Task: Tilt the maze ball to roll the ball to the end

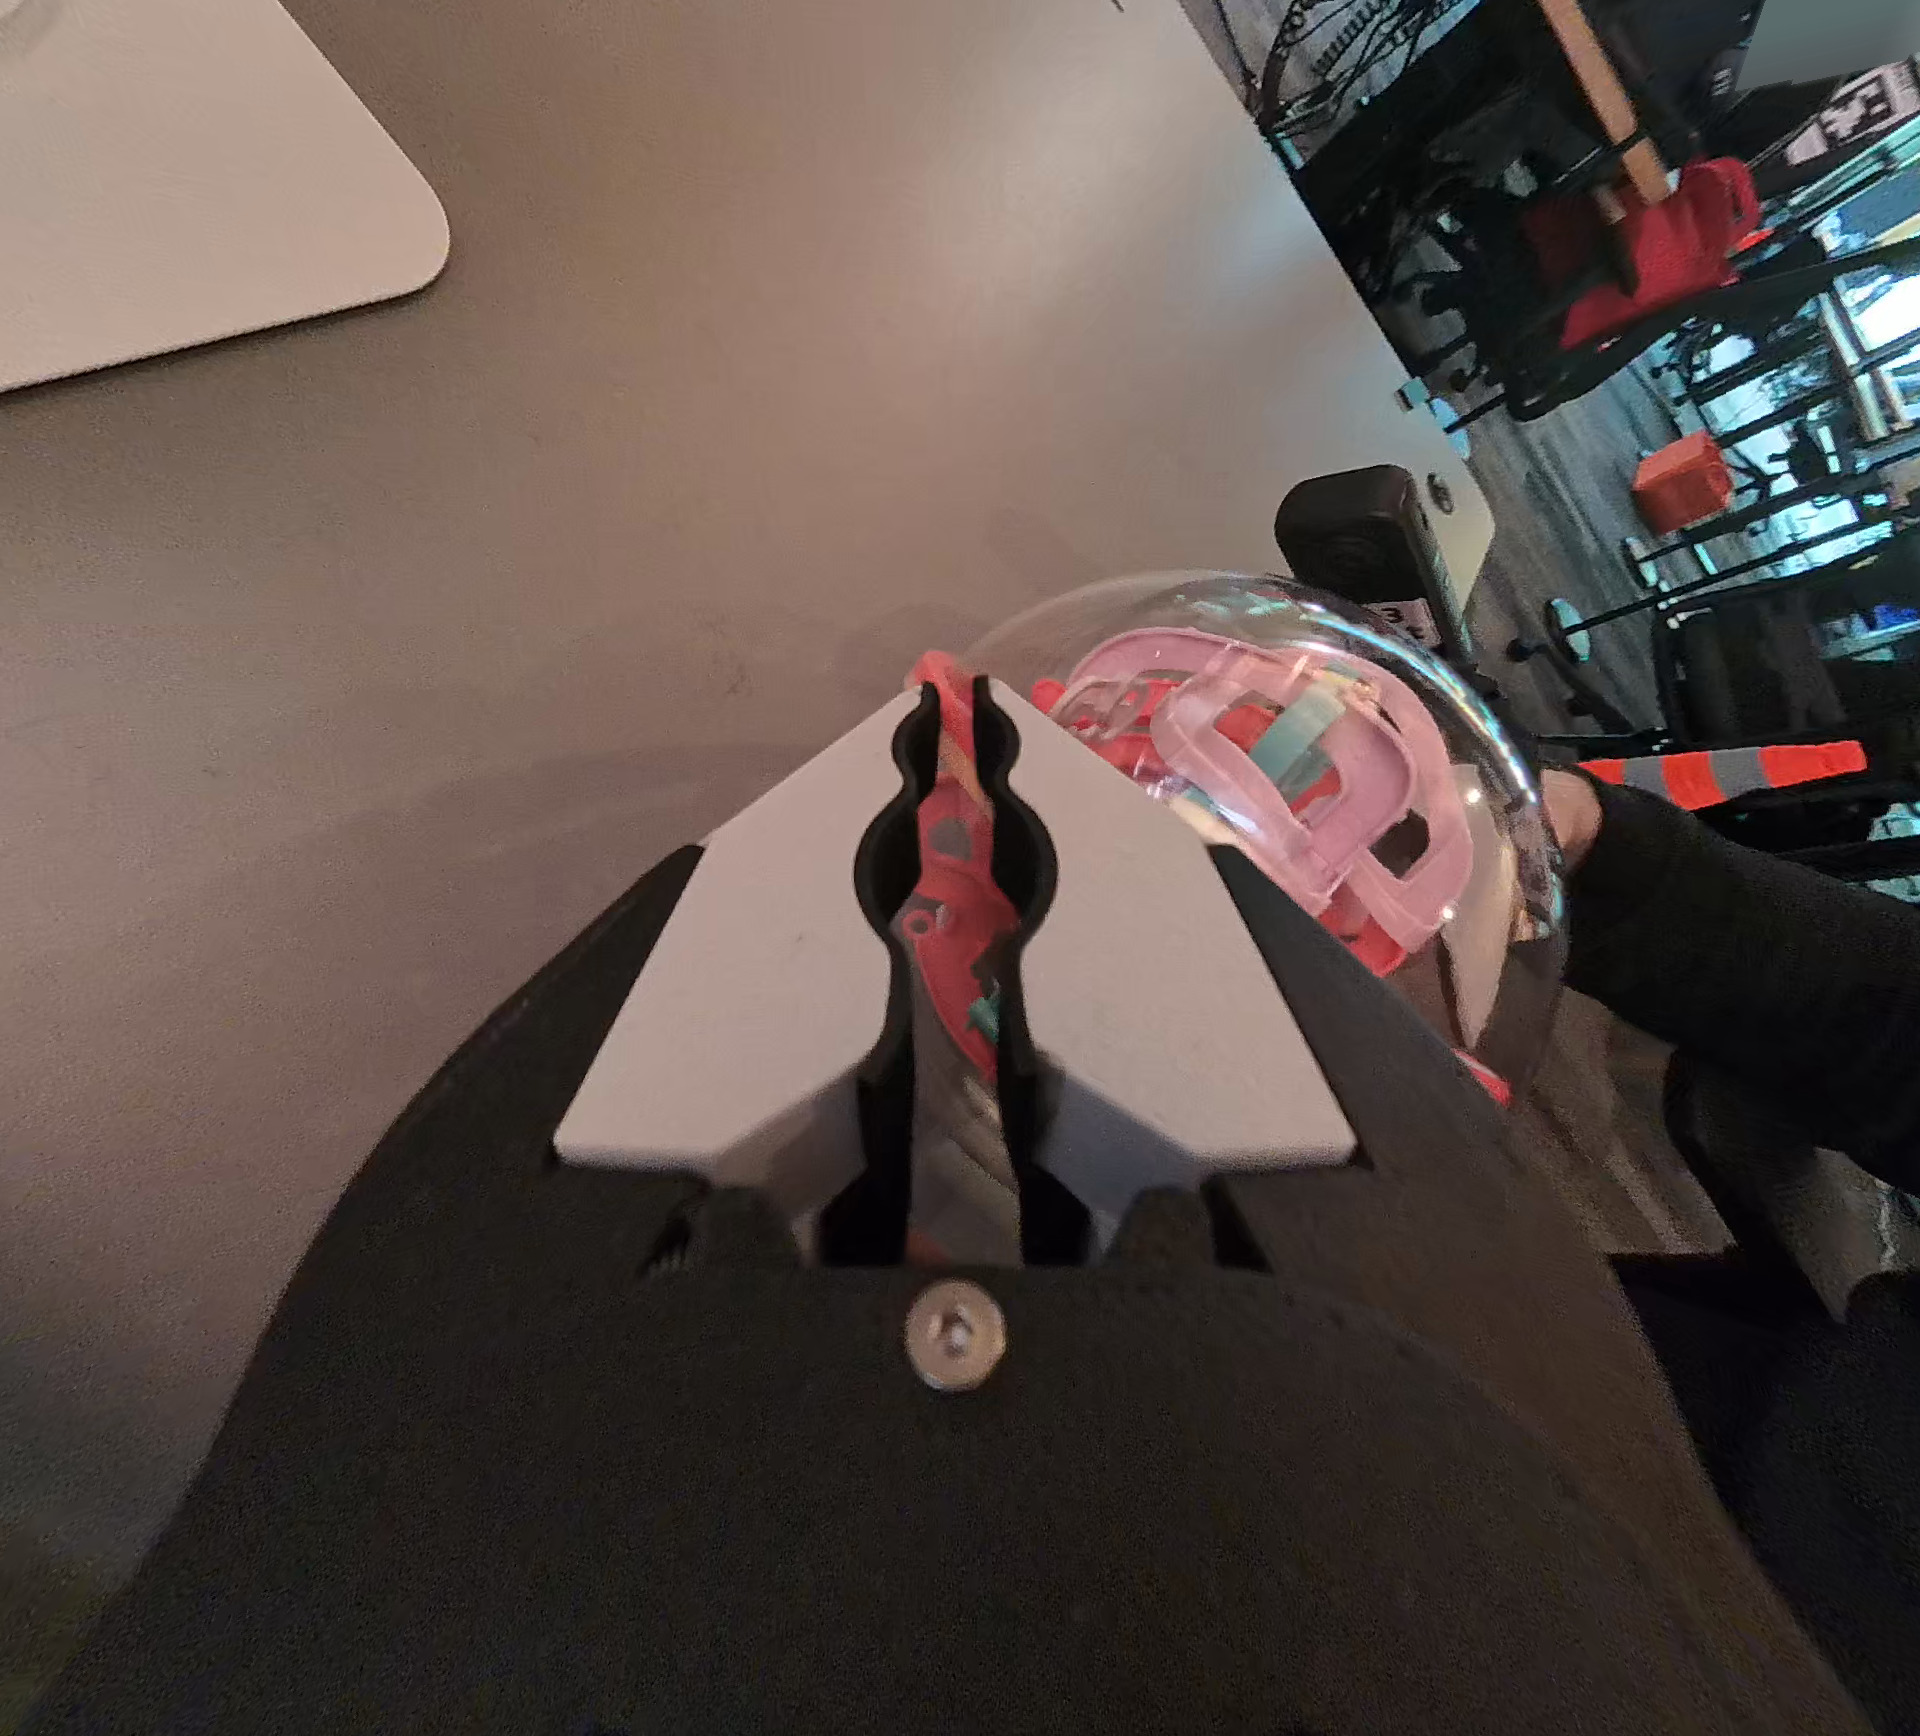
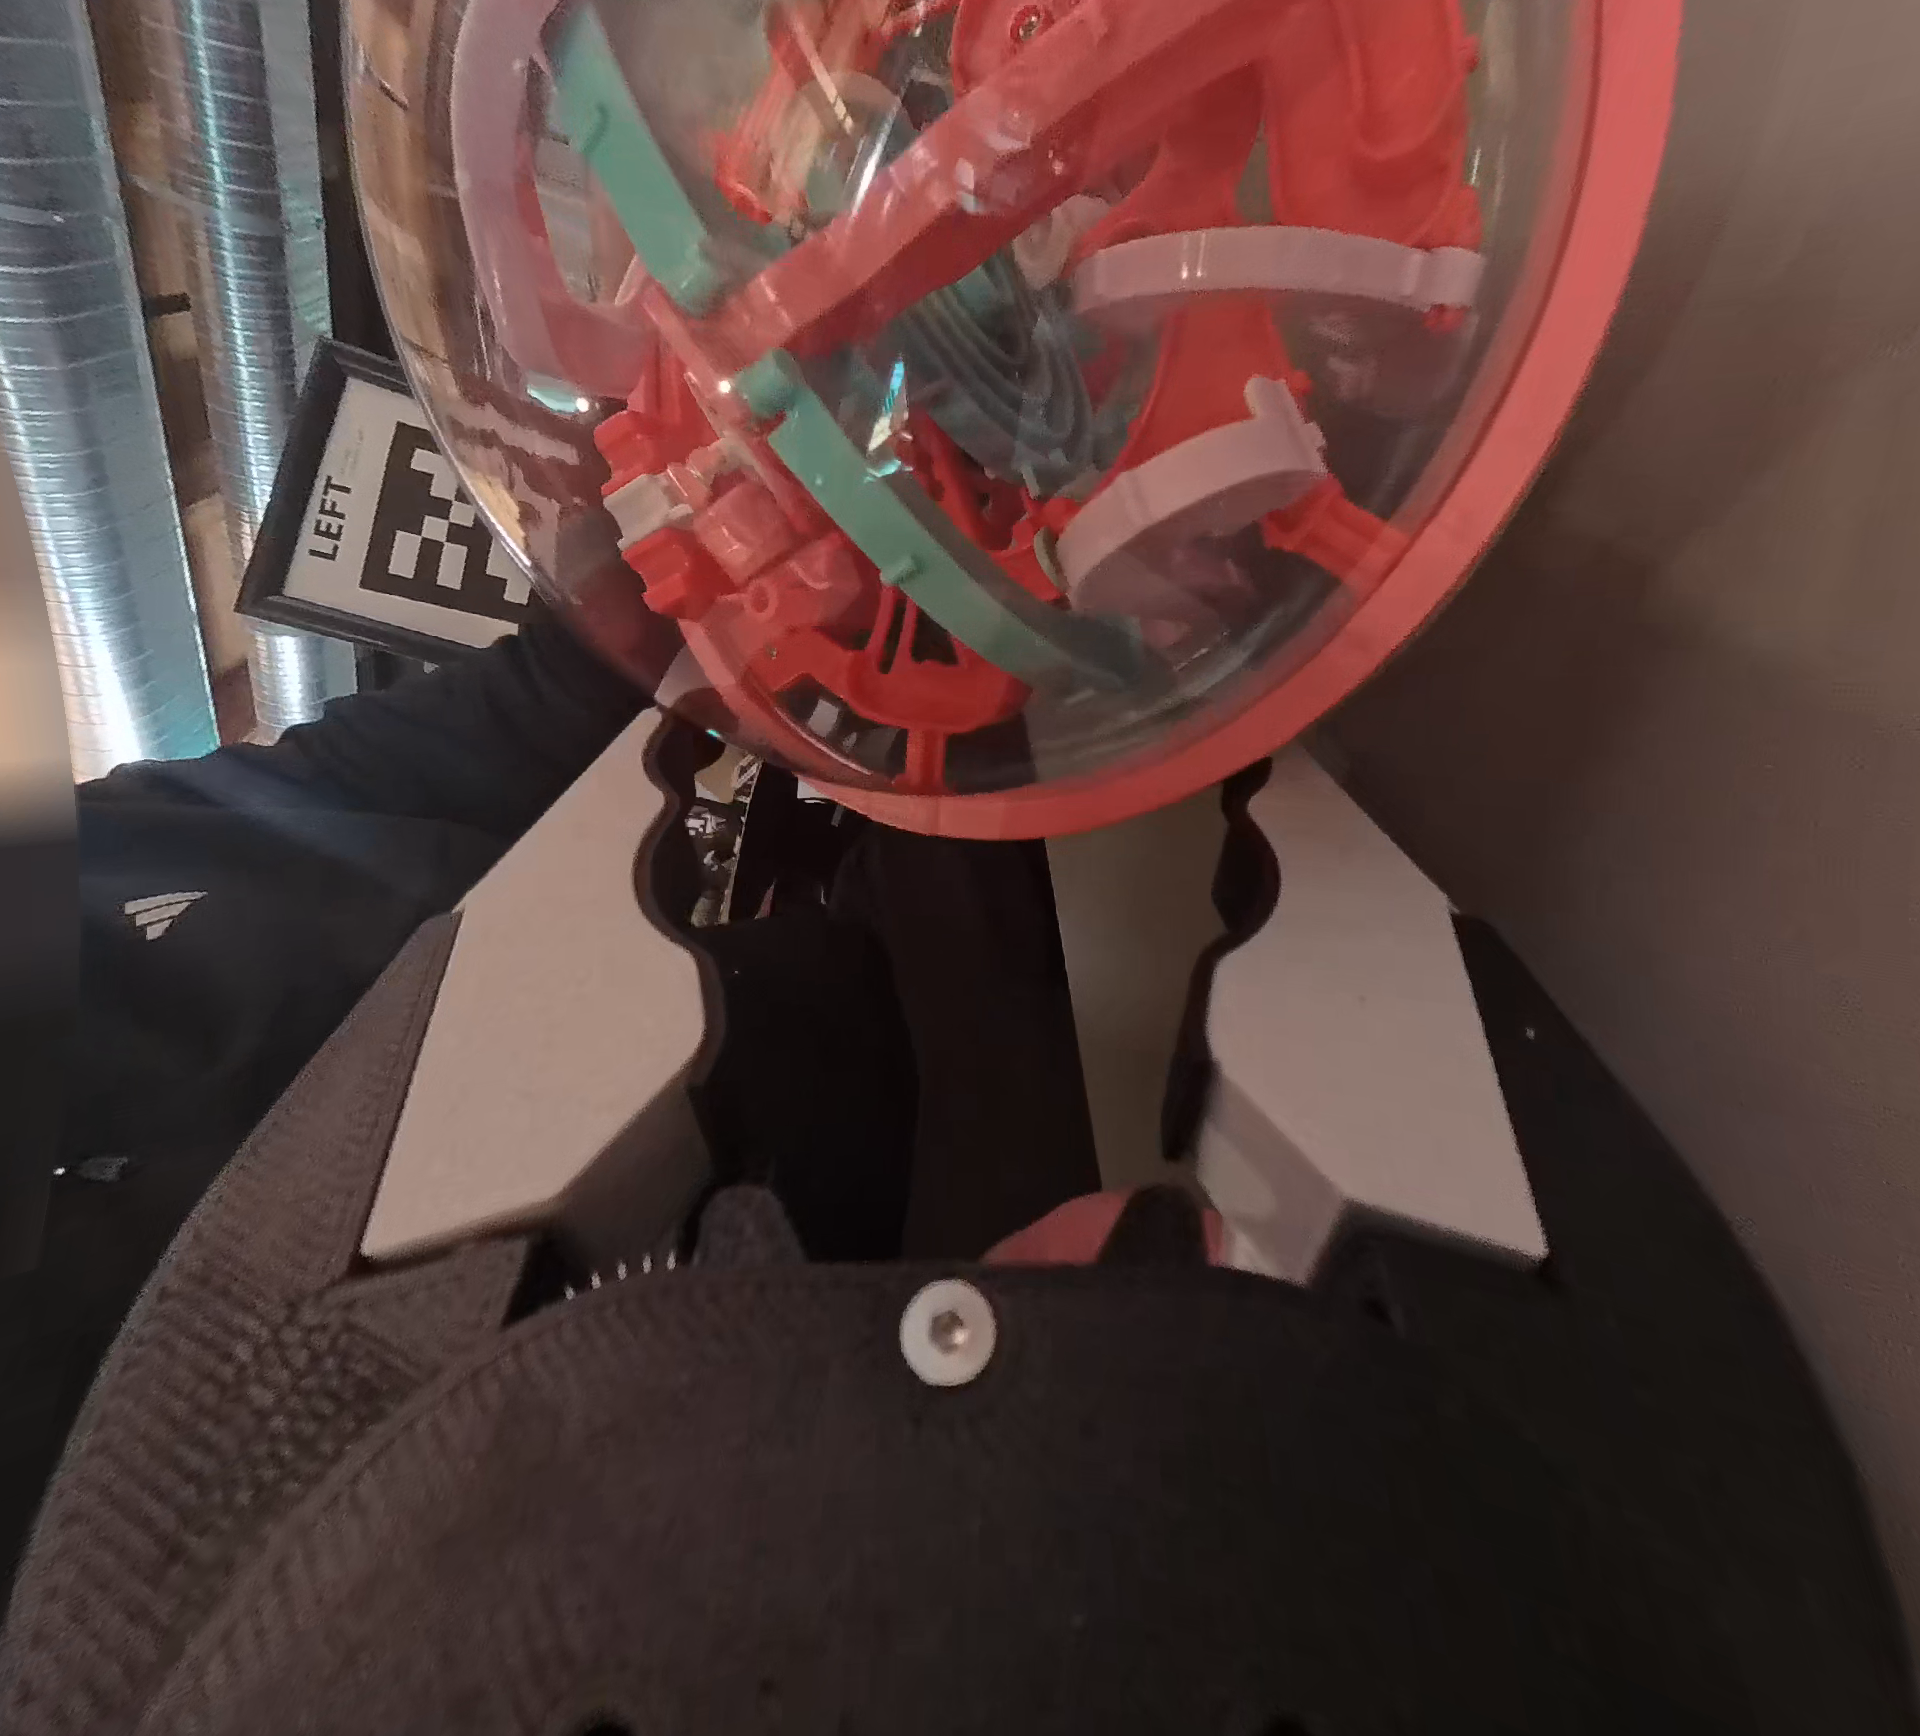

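Observation:
The maze ball is a clear dome with pink, red and teal tracks inside and a red rim. It is held tilted above the grey table. My left gripper is shut on the red rim, which runs between its pads. In the right wrist view the ball fills the upper frame. My right gripper has its jaws wide apart, one fingertip against the dome and the other against the red rim. I cannot pick out the small rolling ball inside.
A white pad lies on the table at the far left. The right gripper's black camera shows behind the dome. A person's dark sleeve is at the right. Beyond the table edge are shelves and chairs.

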The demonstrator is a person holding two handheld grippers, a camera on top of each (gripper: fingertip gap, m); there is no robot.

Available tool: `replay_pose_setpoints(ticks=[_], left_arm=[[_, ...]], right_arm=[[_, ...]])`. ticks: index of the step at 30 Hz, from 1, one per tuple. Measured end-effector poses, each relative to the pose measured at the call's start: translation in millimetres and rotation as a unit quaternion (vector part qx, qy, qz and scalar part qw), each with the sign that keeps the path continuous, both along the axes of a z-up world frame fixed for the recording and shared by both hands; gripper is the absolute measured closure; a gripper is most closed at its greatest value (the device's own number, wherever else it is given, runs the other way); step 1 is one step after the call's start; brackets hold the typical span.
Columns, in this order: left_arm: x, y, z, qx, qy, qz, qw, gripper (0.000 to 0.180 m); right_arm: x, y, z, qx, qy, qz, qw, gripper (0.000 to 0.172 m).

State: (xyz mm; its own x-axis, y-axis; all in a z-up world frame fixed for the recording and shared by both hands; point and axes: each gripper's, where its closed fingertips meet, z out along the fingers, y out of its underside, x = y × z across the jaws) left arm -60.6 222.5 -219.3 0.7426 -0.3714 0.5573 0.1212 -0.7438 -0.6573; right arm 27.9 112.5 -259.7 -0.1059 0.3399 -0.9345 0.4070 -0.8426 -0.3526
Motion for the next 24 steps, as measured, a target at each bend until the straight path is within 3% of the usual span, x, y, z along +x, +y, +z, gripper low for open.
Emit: replay_pose_setpoints(ticks=[1, 6, 8, 9, 18, 24], left_arm=[[0, -1, 1, 0.001, -0.010, -0.001, 1.000, 0.174], [5, -6, 20, 0.016, -0.096, -0.013, 0.995, 0.170], [13, -11, 34, 0.028, -0.136, -0.031, 0.990, 0.155], [14, -12, 35, 0.034, -0.131, -0.032, 0.990, 0.146], [14, -16, 31, 0.028, -0.087, -0.029, 0.995, 0.145], [4, -15, 25, 0.018, -0.036, -0.007, 0.999, 0.180]], right_arm=[[0, 1, 0, -0.002, 0.001, 0.000, 1.000, 0.071], [0, 0, 3, -0.001, 0.011, -0.001, 1.000, 0.071], [0, 6, 3, -0.011, 0.009, -0.014, 1.000, 0.074], [1, 8, 3, -0.014, 0.010, -0.016, 1.000, 0.078], [-1, 5, -2, 0.002, -0.008, -0.013, 1.000, 0.077], [-3, 6, -5, 0.015, -0.016, -0.018, 1.000, 0.084]])
